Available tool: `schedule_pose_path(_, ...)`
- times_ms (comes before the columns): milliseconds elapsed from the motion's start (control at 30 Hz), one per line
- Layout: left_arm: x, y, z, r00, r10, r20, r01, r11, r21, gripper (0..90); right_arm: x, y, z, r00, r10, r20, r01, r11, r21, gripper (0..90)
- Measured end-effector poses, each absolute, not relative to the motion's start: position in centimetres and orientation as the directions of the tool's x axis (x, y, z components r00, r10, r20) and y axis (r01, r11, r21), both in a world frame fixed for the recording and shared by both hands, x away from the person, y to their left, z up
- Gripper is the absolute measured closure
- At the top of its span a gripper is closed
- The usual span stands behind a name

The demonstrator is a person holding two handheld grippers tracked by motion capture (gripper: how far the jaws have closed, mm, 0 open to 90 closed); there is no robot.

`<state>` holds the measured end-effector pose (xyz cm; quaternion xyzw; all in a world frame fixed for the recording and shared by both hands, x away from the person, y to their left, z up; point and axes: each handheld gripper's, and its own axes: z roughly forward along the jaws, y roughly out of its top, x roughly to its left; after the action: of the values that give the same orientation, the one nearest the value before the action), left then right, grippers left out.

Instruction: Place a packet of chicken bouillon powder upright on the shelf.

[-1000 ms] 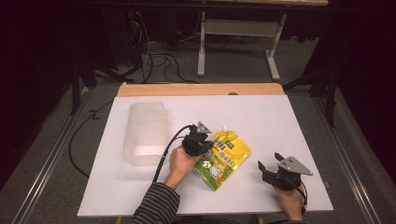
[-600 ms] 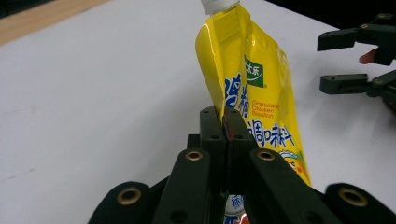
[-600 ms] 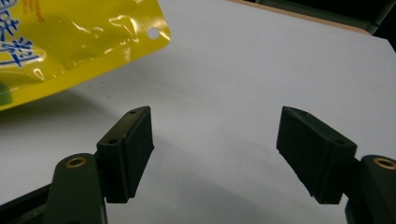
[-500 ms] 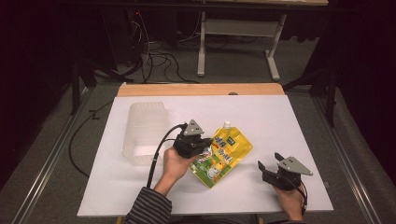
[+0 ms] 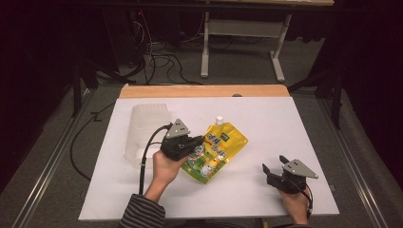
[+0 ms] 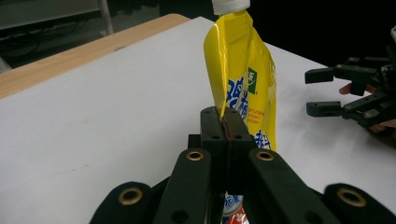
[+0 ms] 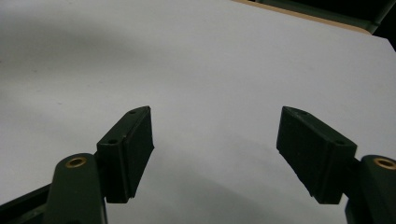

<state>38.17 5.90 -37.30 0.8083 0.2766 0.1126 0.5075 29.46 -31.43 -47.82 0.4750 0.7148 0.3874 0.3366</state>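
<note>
A yellow spouted drink pouch (image 5: 224,141) with a white cap is pinched by its edge in my left gripper (image 5: 196,145), near the middle of the white table (image 5: 266,118). In the left gripper view the jaws are pressed together on the pouch's seam (image 6: 225,119), and the pouch (image 6: 243,74) stands up from them, cap at the top. My right gripper (image 5: 274,163) rests at the front right, well away from the pouch, with its jaws wide apart. The right gripper view shows my right gripper (image 7: 215,140) holding nothing over bare table.
A clear plastic container (image 5: 142,128) lies just left of my left hand. A wooden strip (image 5: 204,91) runs along the table's far edge. Behind it are a metal stand (image 5: 237,33) and floor cables (image 5: 157,59). The right gripper (image 6: 322,91) appears beyond the pouch.
My left hand has risen and moved left with the pouch held in it, tilting the pouch up off the table. The right hand has stayed still.
</note>
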Motion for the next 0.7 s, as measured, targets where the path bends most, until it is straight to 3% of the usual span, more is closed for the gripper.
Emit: schedule_pose_path(700, 37.7, 10.7, -35.8, 0.759, 0.638, -0.129, 0.323, -0.197, 0.925, 89.7, 29.5, -31.4, -47.8, -0.320, 0.941, -0.112, 0.421, 0.247, 0.873, 27.6)
